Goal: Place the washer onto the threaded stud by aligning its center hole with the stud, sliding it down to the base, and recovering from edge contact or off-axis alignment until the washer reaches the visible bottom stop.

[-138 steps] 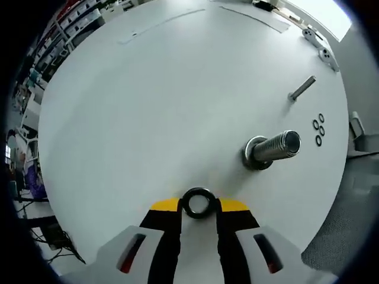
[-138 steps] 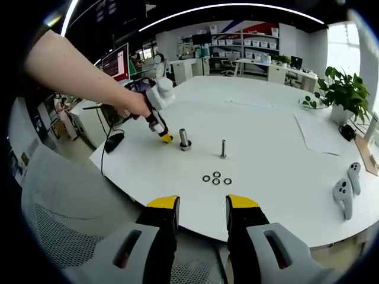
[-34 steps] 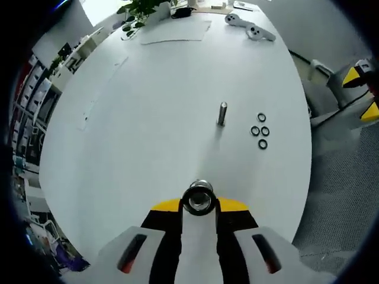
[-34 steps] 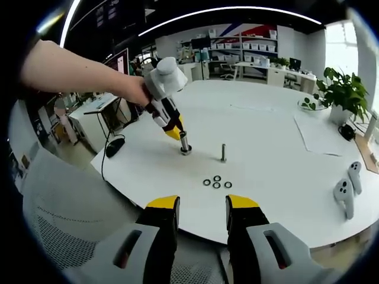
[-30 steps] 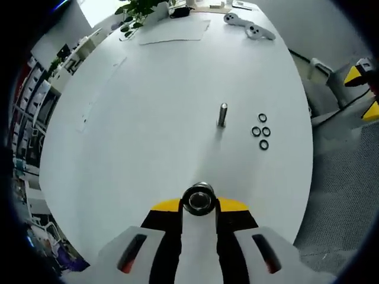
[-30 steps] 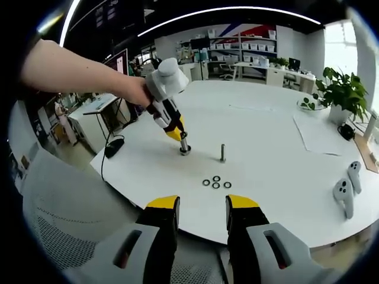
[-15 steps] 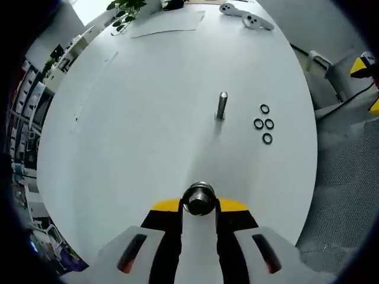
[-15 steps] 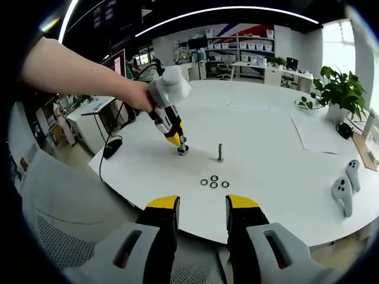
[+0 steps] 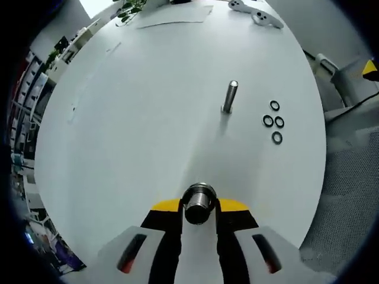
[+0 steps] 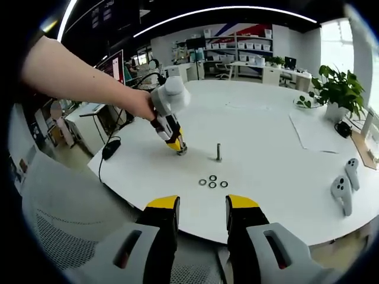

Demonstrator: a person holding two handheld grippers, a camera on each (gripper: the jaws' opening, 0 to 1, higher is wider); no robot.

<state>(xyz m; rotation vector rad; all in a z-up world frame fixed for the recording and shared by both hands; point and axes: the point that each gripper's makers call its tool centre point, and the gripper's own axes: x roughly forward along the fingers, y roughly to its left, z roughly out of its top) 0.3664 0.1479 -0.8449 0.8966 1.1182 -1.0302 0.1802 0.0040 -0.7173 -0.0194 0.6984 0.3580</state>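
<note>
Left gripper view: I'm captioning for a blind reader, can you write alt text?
The left gripper frames the top of a threaded stud on a white table. Beyond stand a thinner stud and three loose washers.

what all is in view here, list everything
stud: 1, silver, between the left tongs' tips
bolt: 1, grey, upright mid-table
washers: 4, black, loose cluster beside the bolt
controllers: 2, white, table's right edge
paper: 1 sheet, white, far right of table
plant: 1, green, behind the paper
table: 1, white, round
left tongs: yellow-tipped, around the stud
right tongs: yellow-tipped, open, off the table's near edge
arm: 1, holding the left tongs
</note>
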